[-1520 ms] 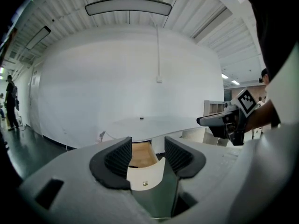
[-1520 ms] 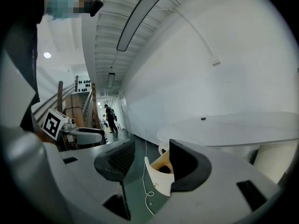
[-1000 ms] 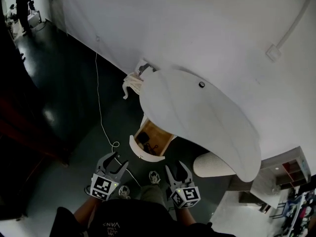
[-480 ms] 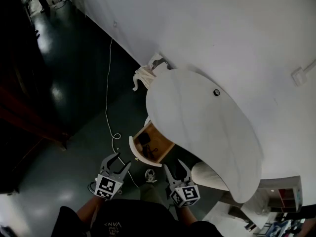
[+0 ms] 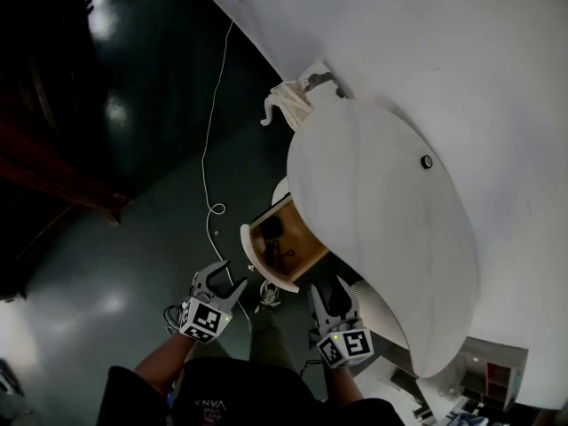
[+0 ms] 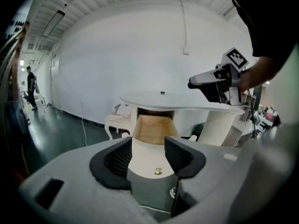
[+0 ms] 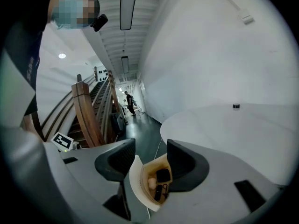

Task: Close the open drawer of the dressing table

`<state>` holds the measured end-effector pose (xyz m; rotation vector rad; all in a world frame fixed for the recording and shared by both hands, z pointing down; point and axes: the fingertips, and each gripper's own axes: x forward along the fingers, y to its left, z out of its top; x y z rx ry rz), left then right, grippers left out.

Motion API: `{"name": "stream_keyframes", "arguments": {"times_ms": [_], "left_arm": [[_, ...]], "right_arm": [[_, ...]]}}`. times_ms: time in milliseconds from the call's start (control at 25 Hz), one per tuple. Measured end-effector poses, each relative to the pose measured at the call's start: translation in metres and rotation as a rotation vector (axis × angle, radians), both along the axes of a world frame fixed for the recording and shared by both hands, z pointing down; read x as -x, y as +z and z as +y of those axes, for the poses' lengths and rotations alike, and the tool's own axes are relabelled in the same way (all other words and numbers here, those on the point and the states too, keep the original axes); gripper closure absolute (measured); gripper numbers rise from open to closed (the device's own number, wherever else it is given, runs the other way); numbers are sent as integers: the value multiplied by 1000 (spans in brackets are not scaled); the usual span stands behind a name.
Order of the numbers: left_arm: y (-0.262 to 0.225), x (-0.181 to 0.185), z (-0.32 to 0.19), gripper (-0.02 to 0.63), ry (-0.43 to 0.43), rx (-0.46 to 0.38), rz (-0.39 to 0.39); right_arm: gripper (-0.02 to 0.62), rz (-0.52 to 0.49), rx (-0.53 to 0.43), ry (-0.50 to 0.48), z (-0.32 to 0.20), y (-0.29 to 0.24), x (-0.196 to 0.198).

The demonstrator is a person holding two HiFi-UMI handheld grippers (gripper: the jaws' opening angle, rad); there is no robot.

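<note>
Left claw: jaws standing apart, gripping nothing, pointing squarely at the drawer front and its small brass knob, near it but apparently not touching.
Right claw: also gaping and empty, hovering above the open drawer.
Drawer: jutting out from under the white worktop, holding dark items, possibly cables.
Doing it well: pressing flat on the front panel beside the knob, pushing straight in under the worktop, holding the right claw clear of the closing gap.
</note>
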<state>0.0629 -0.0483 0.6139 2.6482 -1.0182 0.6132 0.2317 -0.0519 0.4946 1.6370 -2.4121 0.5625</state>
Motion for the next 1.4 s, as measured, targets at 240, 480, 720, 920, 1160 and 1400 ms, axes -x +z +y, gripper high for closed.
{"name": "stream_keyframes", "arguments": {"times_ms": [240,480,720,920,1160,1400], "left_arm": [[45,-13,0,393,-18,56,-3],[77,-22,-1,393,-3,81,-15],[91,-32,-7,393,45,48,-46],[95,-38,-15,393,76,17,-55],[97,-40,-16,393,72,11,-38],[96,-44,-19,397,47,-1,-30]], "right_arm": [[379,-18,17,-23,-5,17,1],[379,-45,47,-59,-9,35,11],[377,-44,60,-87,-18,42,15],[377,-48,57,-102,-24,43,17],[376,-60,65,-130,-26,46,21],[376,-63,53,-149,-29,43,21]]}}
